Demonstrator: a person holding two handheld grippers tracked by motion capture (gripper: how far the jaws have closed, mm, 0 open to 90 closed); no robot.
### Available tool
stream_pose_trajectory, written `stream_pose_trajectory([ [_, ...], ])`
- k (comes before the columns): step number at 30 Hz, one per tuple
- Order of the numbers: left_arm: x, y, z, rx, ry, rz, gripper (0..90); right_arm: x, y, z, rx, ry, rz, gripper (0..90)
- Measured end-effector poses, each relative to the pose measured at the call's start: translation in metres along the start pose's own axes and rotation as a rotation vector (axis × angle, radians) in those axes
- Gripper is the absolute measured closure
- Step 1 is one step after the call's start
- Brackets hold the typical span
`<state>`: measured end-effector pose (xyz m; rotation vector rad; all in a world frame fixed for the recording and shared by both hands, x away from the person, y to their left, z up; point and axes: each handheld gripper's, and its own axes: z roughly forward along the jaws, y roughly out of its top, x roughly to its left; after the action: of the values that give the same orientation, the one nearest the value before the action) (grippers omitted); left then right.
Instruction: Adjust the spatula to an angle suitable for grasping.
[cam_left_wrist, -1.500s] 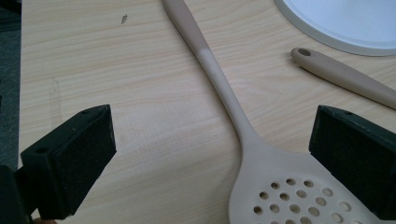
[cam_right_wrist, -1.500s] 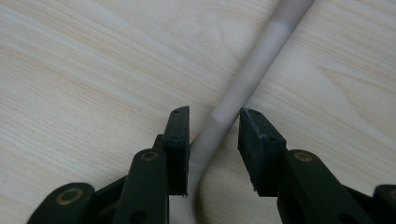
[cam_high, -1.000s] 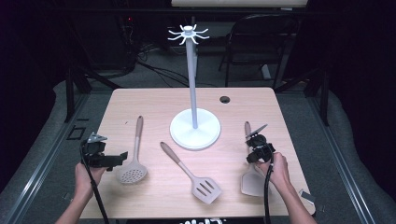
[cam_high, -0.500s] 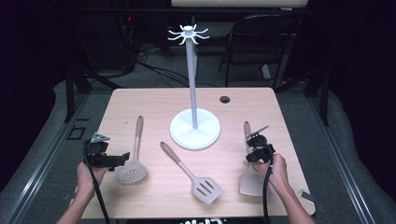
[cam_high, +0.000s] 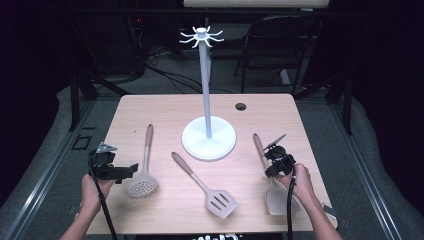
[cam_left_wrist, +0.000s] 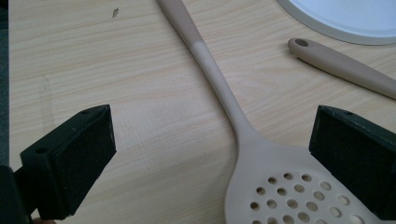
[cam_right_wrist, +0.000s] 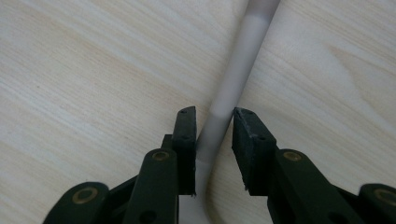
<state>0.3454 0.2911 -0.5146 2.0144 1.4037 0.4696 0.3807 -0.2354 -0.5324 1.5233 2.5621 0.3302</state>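
left gripper (cam_high: 131, 169) low at the worktop's (cam_high: 165, 107) left edge, near the front corner, black jaws spread wide with nothing between the pads; in the left gripper view they frame bare wood and the neck of the beige perforated skimmer spoon with a tan handle (cam_left_wrist: 261, 163). that skimmer lies just right of the gripper, head toward the front edge, handle running toward the back. next, mid-worktop, a beige slotted turner with a tan handle (cam_high: 210, 192), head toward the front edge, handle angled back and left. behind it the white utensil stand with a round base, tall post and hooked crown (cam_high: 208, 137), upright near the middle. a small dark hole (cam_high: 241, 106) toward the back edge. right gripper (cam_high: 274, 154) near the right edge, over the handle of the beige solid spatula with a tan handle (cam_high: 278, 199), blade toward the front right corner. right gripper view: jaws have just been closing, now narrow on either side of the pale shaft (cam_right_wrist: 229, 93); whether the pads already press on it, cannot tell.
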Motion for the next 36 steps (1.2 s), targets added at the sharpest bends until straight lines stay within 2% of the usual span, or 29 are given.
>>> stream_pose_trajectory([
  [4,-0.001,0.000,0.001,0.003,0.000,0.006,0.5,0.000,0.000,0.003,-0.012,0.016,0.039,68.8],
  [6,-0.001,0.001,0.001,0.003,-0.001,0.006,0.5,0.001,0.002,0.008,0.003,0.014,0.047,65.0],
  [8,-0.001,0.000,0.000,0.002,0.000,0.008,0.5,0.002,0.004,0.012,0.002,0.005,0.048,66.5],
  [9,-0.001,0.000,0.000,0.003,0.000,0.009,0.5,0.003,0.005,0.012,0.011,-0.003,0.055,70.1],
  [10,-0.001,0.000,0.000,0.003,0.000,0.009,0.6,0.005,0.004,0.014,-0.014,-0.009,0.080,71.1],
  [11,-0.001,0.000,0.000,0.003,0.001,0.008,0.6,0.004,0.004,0.014,-0.015,-0.003,0.086,71.6],
  [12,0.000,0.000,0.001,0.004,0.002,0.007,0.5,0.003,0.004,0.013,0.001,-0.010,0.074,72.0],
  [14,-0.001,0.000,0.001,0.005,0.001,0.009,0.6,0.003,0.004,0.013,-0.003,0.000,0.104,73.1],
  [16,-0.001,0.000,0.001,0.001,0.002,0.009,0.6,0.003,0.004,0.013,-0.006,0.002,0.115,73.3],
  [17,-0.002,0.000,0.000,0.002,0.002,0.011,0.6,0.001,0.004,0.012,0.012,-0.005,0.106,73.5],
  [18,-0.002,0.000,0.000,0.002,0.003,0.011,0.6,0.002,0.003,0.014,-0.024,0.012,0.145,73.8],
  [19,-0.002,0.000,0.000,0.002,0.002,0.010,0.6,-0.001,0.003,0.013,-0.005,0.023,0.137,74.0],
  [24,-0.002,0.000,0.000,0.002,0.003,0.011,0.6,-0.006,0.000,0.013,-0.026,0.066,0.185,74.9],
  [28,-0.001,0.000,0.001,0.001,0.003,0.010,0.6,-0.007,0.000,0.013,-0.028,0.069,0.191,75.3],
  [32,-0.002,0.000,0.001,0.002,0.003,0.013,0.6,-0.006,0.000,0.013,-0.035,0.100,0.191,78.5],
  [36,-0.002,0.000,0.001,0.006,0.000,0.013,0.6,-0.003,0.001,0.013,-0.037,0.081,0.180,78.7],
])
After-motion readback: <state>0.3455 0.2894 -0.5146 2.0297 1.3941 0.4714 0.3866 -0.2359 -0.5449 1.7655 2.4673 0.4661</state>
